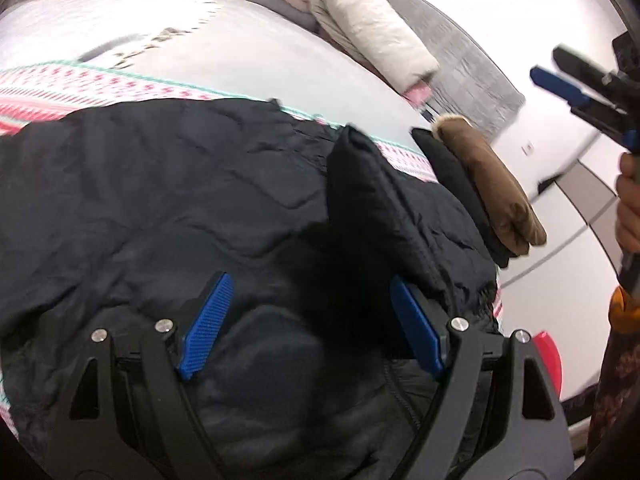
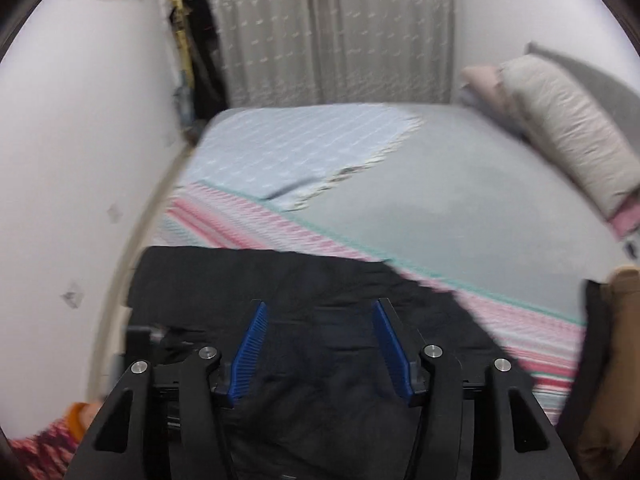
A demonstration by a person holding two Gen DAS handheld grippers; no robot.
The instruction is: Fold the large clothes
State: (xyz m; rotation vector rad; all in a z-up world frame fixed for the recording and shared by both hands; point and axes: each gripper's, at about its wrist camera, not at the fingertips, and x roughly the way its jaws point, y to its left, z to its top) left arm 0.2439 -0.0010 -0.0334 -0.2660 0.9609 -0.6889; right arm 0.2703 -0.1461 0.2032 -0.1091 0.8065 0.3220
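Observation:
A large dark padded jacket [image 1: 160, 200] lies spread on the bed, with one part folded over on its right side [image 1: 372, 184]. My left gripper [image 1: 309, 278] hovers just above it, jaws wide open with nothing between the blue pads. My right gripper [image 1: 546, 62] is up in the air at the far right of the left wrist view, held by a person's hand [image 1: 628, 200]. In the right wrist view the right gripper [image 2: 320, 303] stands open over the jacket [image 2: 240, 272], with no cloth pinched between its pads.
A folded brown and black stack [image 1: 492, 184] sits right of the jacket at the bed edge. A pink striped blanket [image 2: 280, 224] covers the bed. Pillows [image 2: 568, 132] lean at the head, a curtain [image 2: 332, 32] hangs behind, and a white wall [image 2: 80, 160] stands to the left.

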